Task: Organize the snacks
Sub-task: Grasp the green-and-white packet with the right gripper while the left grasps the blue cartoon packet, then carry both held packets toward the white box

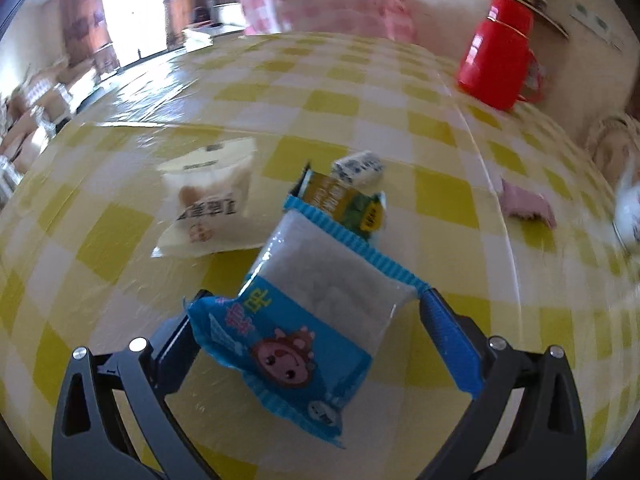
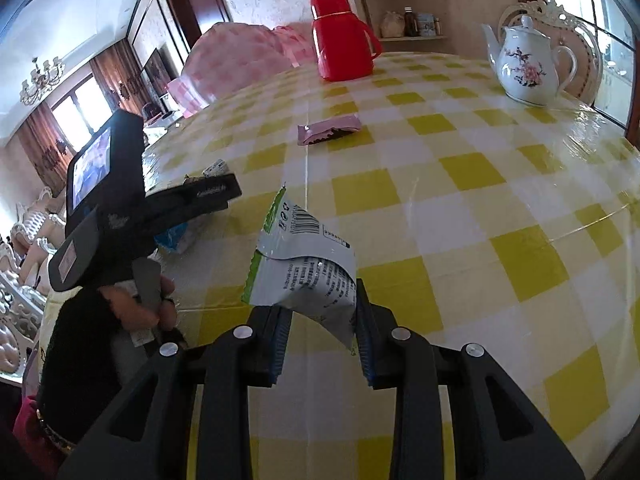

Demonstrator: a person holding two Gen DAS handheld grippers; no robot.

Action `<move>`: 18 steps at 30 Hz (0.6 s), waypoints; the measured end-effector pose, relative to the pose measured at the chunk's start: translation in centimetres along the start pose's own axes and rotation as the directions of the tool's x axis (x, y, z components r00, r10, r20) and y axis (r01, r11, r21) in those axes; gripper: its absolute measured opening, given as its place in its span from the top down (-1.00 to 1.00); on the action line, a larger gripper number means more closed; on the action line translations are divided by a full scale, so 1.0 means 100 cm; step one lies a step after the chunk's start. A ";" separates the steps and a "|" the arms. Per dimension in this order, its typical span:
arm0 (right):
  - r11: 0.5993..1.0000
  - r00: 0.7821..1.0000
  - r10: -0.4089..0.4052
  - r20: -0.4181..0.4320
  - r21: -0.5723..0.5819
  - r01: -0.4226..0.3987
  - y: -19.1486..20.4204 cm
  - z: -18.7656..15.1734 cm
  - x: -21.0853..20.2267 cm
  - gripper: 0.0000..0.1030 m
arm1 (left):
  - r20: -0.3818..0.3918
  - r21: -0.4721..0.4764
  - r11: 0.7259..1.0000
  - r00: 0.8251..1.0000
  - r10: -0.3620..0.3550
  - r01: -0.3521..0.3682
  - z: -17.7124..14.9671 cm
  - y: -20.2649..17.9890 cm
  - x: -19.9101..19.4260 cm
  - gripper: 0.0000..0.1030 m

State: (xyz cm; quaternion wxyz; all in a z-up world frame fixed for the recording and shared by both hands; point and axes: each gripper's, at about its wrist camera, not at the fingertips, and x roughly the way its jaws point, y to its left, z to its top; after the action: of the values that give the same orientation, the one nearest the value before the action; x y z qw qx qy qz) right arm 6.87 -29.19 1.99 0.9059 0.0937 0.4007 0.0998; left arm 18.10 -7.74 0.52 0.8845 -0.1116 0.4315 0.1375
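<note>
Nearest the lens in the left wrist view, a blue-and-clear plastic snack packet with a cartoon face (image 1: 304,320) is lying on the yellow-and-white checked tablecloth (image 1: 440,128), between the fingers of the left gripper (image 1: 308,304). Those fingers are standing wide apart, and whether either pad is touching the wrapper I cannot tell — nothing is being squeezed.

In the right wrist view, the right gripper (image 2: 323,308) is pinching a grey-and-green foil snack pouch (image 2: 304,264) by its lower corner, lifted clear of the cloth.

Judging from the spread, the sorting is barely begun. Beyond the blue packet, a cream paper-look bun bag (image 1: 208,200), a brown-and-green sachet (image 1: 344,204) touching the blue packet's far edge, and a small blue-and-white wrapped candy (image 1: 358,166) are lying loosely together, while a pink wrapped bar (image 2: 329,129) is sitting well apart, nearer the red plastic thermos jug (image 2: 342,38) and white floral teapot (image 2: 526,66). No tray or box is showing — where things are going is unclear.
</note>
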 end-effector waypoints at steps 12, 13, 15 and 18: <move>1.000 1.000 0.010 0.009 0.009 -0.010 -0.002 -0.004 -0.001 0.42 | -0.009 0.062 0.952 0.954 -0.299 0.299 -0.030 0.038 -0.036 -0.05; 1.000 1.000 0.014 0.010 0.011 -0.014 -0.003 -0.005 -0.001 0.42 | -0.006 0.071 0.949 0.952 -0.307 0.307 -0.033 0.038 -0.038 -0.05; 1.000 1.000 0.012 0.010 0.012 -0.012 -0.003 -0.006 0.001 0.42 | -0.001 0.098 0.946 0.951 -0.309 0.308 -0.041 0.039 -0.044 -0.05; 1.000 1.000 0.012 0.019 0.021 -0.013 -0.003 -0.006 0.001 0.42 | 0.024 0.114 0.944 0.949 -0.314 0.309 -0.047 0.043 -0.055 -0.05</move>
State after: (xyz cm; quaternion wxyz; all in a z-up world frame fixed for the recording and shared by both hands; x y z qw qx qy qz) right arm 6.50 -29.35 1.42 0.9079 0.1065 0.3927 0.1005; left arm 9.91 -5.98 1.73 0.9087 -0.1272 0.3968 -0.0255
